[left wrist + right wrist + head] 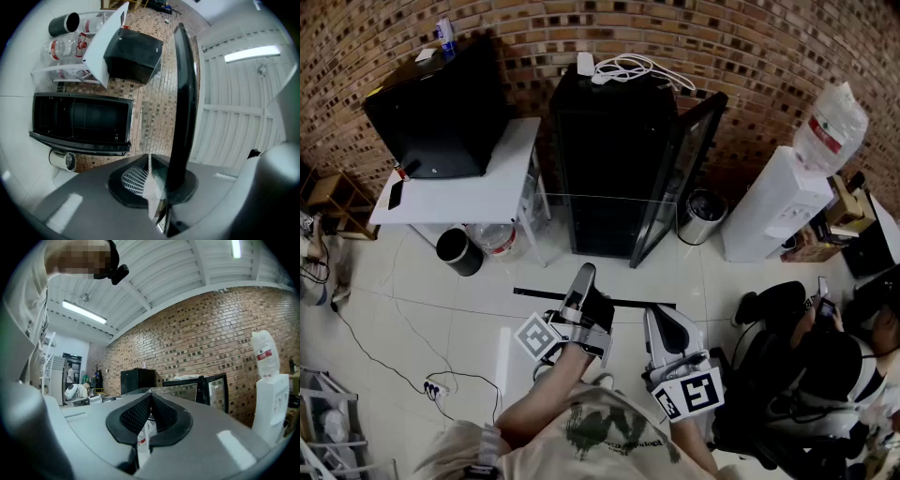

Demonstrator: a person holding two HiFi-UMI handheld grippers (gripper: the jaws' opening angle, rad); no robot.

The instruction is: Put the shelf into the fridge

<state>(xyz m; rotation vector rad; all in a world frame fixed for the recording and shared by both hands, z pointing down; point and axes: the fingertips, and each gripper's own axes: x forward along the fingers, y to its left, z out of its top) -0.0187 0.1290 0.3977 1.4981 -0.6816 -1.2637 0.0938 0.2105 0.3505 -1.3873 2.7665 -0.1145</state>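
1. The shelf (609, 248) is a clear glass sheet with a black trim (623, 301) along its near edge. It is held in the air outside the fridge (605, 131), in front of the open compartment.
2. In the head view it lies roughly flat, and its wider span seems to run side to side, parallel to the fridge front. The trimmed edge faces the person. The bare far edge points at the fridge and shows as a faint line across the fridge front and door.
3. The left tongs (583, 274) are clamped on the shelf at the trimmed edge, left of its middle. They are rolled onto their side, so in the left gripper view the trim crosses as a dark bar rising from the closed jaws.
4. The right tongs (654, 314) are closed at the right end of the same edge. The right gripper view shows a thin sliver of clear glass pinched in the seam between the jaws.
5. The fridge is black and stands against a brick wall. Its glass door (675, 178) is swung open to the right, and a white cable (633, 67) lies on top.
6. Left of the fridge is a white counter (478, 183) carrying a black box (441, 108). A water bottle (497, 239) and a black bin (459, 251) are below it.
7. To the right of the door stands a steel bin (705, 214), then a white water dispenser (773, 211).
8. A seated person (825, 366) is at the far right, well apart from the shelf.
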